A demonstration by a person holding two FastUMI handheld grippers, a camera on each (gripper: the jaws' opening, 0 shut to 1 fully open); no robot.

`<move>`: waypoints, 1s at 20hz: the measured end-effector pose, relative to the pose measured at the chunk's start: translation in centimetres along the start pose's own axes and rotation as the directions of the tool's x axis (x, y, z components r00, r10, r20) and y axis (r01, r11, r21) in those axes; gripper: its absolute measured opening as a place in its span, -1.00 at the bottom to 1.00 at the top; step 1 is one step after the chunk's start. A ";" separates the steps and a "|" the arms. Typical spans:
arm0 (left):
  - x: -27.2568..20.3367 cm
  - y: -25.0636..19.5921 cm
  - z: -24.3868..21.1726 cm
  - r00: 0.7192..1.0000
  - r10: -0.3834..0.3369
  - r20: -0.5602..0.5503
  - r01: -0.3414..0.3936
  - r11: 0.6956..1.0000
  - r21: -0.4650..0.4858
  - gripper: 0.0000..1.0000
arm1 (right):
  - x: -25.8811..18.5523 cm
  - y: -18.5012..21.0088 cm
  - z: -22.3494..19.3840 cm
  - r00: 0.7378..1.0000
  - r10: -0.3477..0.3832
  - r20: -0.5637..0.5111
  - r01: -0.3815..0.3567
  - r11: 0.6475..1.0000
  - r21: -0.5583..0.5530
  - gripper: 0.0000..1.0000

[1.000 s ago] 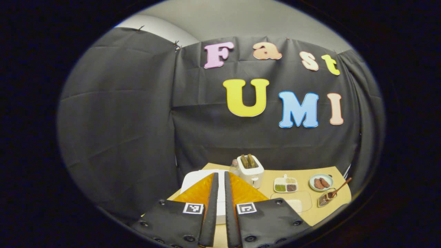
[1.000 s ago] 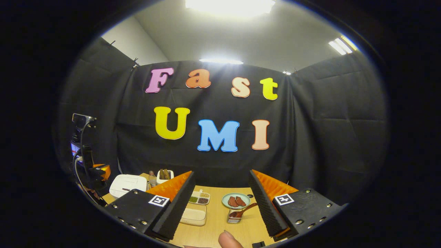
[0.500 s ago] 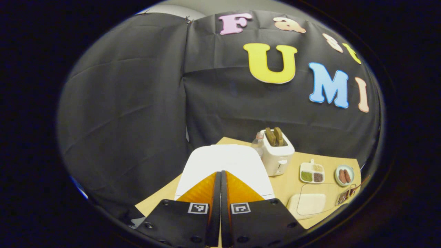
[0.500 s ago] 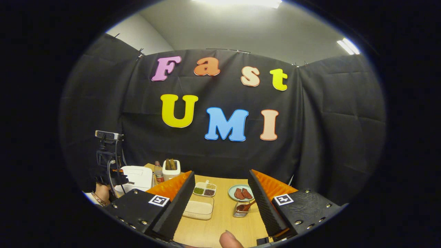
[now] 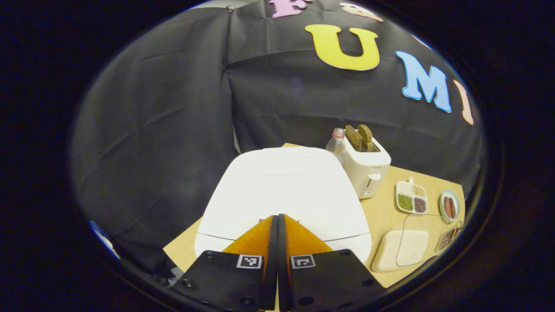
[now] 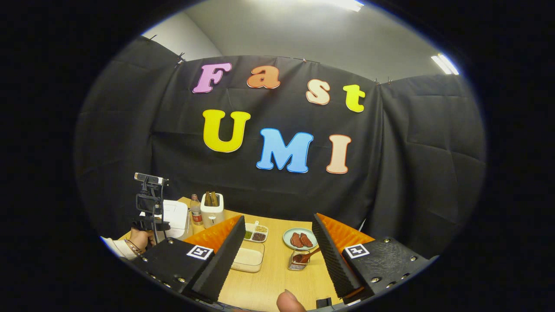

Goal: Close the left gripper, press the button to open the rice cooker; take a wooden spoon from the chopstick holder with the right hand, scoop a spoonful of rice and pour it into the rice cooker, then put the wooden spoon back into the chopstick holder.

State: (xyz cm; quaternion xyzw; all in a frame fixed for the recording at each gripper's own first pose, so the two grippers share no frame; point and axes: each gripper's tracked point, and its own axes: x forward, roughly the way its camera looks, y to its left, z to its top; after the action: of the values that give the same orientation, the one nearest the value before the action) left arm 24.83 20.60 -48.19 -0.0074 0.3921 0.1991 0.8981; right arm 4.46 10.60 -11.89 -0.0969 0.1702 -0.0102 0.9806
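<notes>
The white rice cooker (image 5: 286,190) stands with its lid down at the table's near left. My left gripper (image 5: 277,219) is shut with nothing between its fingers, its tips over the front of the lid. The cooker (image 6: 175,214) appears again in the right gripper view, with a hand (image 6: 141,238) holding that left gripper beside it. My right gripper (image 6: 277,242) hangs open above the table. Between its fingers I see the chopstick holder (image 6: 297,261) with the wooden spoon (image 6: 308,255) leaning in it. A lidded box of rice (image 6: 248,258) lies left of the holder.
A white toaster (image 5: 366,167) with two slices and a small bottle (image 5: 336,141) stand behind the cooker. A divided dish of grains (image 5: 412,198) and a plate with meat (image 5: 449,206) sit at the back right. Black cloth walls close in the wooden table (image 6: 269,281).
My left gripper's fingers have closed together and it has moved down toward the rice cooker, which now looks much larger. The right gripper stayed open and tilted slightly down.
</notes>
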 end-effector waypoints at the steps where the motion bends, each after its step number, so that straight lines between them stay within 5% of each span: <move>1: 0.1 0.1 0.2 1.000 -0.002 0.021 0.002 1.000 0.010 -0.74 | 0.0 0.1 0.0 1.000 0.002 0.001 -0.002 1.000 -0.006 0.89; 6: 0.1 0.0 0.2 1.000 -0.004 0.019 0.004 1.000 0.029 -0.80 | -0.1 0.5 -0.4 1.000 0.011 -0.007 -0.011 1.000 0.004 0.89; 14: -4.0 1.1 6.7 0.970 -0.007 0.243 0.004 1.000 0.015 -0.80 | -0.3 0.1 -0.9 1.000 0.005 -0.012 -0.005 1.000 0.014 0.89; 20: -5.8 2.1 7.2 0.970 -0.017 0.244 0.025 0.999 -0.033 -0.75 | -0.6 -0.4 -1.1 1.000 -0.004 -0.007 0.004 1.000 0.021 0.89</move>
State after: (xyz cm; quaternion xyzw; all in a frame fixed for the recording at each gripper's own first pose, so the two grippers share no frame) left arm 25.54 21.70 -38.78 -0.0031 0.2754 0.1960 0.9412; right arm 3.56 10.03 -12.60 -0.0867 0.1732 -0.0144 0.9810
